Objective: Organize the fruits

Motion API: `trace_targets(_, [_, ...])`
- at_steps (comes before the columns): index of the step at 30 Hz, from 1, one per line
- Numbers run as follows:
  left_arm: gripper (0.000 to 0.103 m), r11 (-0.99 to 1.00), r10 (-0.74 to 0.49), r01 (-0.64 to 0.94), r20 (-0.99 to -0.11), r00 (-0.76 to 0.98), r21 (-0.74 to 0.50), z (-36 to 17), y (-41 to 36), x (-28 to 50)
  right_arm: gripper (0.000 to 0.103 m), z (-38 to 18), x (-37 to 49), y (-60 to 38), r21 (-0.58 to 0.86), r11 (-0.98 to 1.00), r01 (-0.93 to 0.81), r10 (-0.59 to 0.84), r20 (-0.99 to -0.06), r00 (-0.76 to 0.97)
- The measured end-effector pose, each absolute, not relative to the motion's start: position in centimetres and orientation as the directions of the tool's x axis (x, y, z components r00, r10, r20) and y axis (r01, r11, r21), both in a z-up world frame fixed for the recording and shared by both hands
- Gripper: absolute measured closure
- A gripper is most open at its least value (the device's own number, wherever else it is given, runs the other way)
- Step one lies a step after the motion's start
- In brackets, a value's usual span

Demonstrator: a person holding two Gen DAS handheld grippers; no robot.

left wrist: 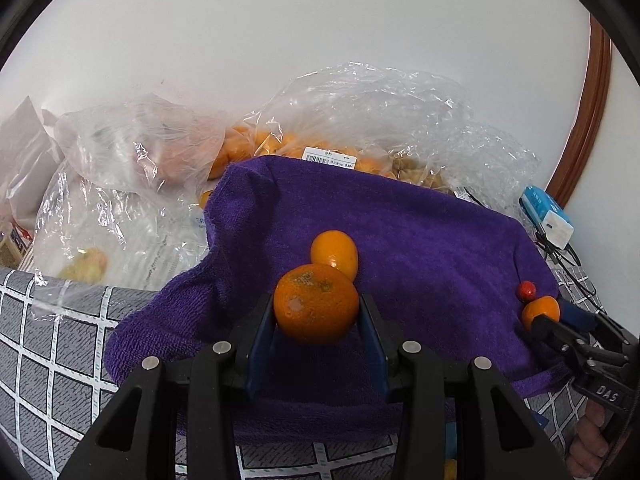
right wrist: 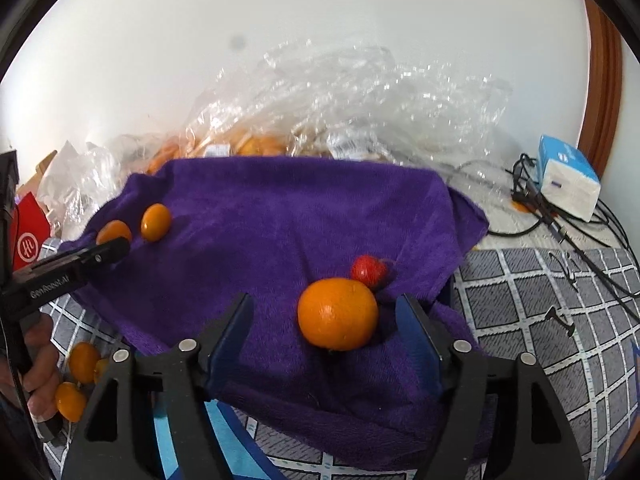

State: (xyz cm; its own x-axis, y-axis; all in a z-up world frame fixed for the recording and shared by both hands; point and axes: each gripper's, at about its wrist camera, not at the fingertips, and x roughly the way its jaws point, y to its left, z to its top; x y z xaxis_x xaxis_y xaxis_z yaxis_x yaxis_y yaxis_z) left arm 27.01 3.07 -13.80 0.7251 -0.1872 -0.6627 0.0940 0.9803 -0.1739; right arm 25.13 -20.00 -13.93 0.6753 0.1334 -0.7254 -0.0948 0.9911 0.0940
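1. The left tongs [left wrist: 318, 316] are clenched on a mandarin [left wrist: 316, 304] above the purple towel [left wrist: 420, 240].
2. A kumquat [left wrist: 335, 253] lies just beyond it.
3. The right tongs [right wrist: 326, 316] stand released around an orange [right wrist: 338, 314] resting on the towel, pads apart from it.
4. A strawberry [right wrist: 368, 271] sits just behind.

Plain white wall [left wrist: 320, 40] behind everything, evenly lit, soft daylight look, no hard shadows. Curved brown wooden trim [left wrist: 596, 120] runs up the right edge, maybe a door frame or a mirror rim; can't tell which. The surface underneath is covered by a grey cloth with a white grid pattern [right wrist: 560, 300], wrinkled in places. Black cables [right wrist: 568, 232] trail across its right side toward a blue-and-white tissue pack [right wrist: 568, 184] near the wall. A red box with a white round logo [right wrist: 28, 240] sits at the far left.
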Motion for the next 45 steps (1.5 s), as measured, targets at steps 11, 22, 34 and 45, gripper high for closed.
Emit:
trace_targets(11, [0.057,0.977,-0.199,0.1,-0.655,0.728,-0.186,-13.6,3.1,26.8,0.027,-12.8,24.2,-21.3,0.167,0.984,-0.06,0.158,-0.673,0.723])
trace_targets(22, [0.047,0.977,-0.197,0.095,-0.642,0.741,-0.19,-13.3,3.1,26.6,0.027,-11.5,23.4,-21.2,0.127,0.99,-0.053,0.122,-0.632,0.765])
trace_targets(34, [0.046,0.985,-0.15,0.066,-0.598,0.787,-0.161,-12.3,3.5,25.3,0.032,-10.2,22.6,-20.2,0.198,0.968,-0.155,0.247,-0.631,0.735])
trace_targets(45, [0.046,0.984,-0.16,0.079,-0.579,0.8,-0.162,-8.6,3.9,22.4,0.049,-8.4,20.9,-18.6,0.185,0.961,-0.205,0.276,-0.644,0.714])
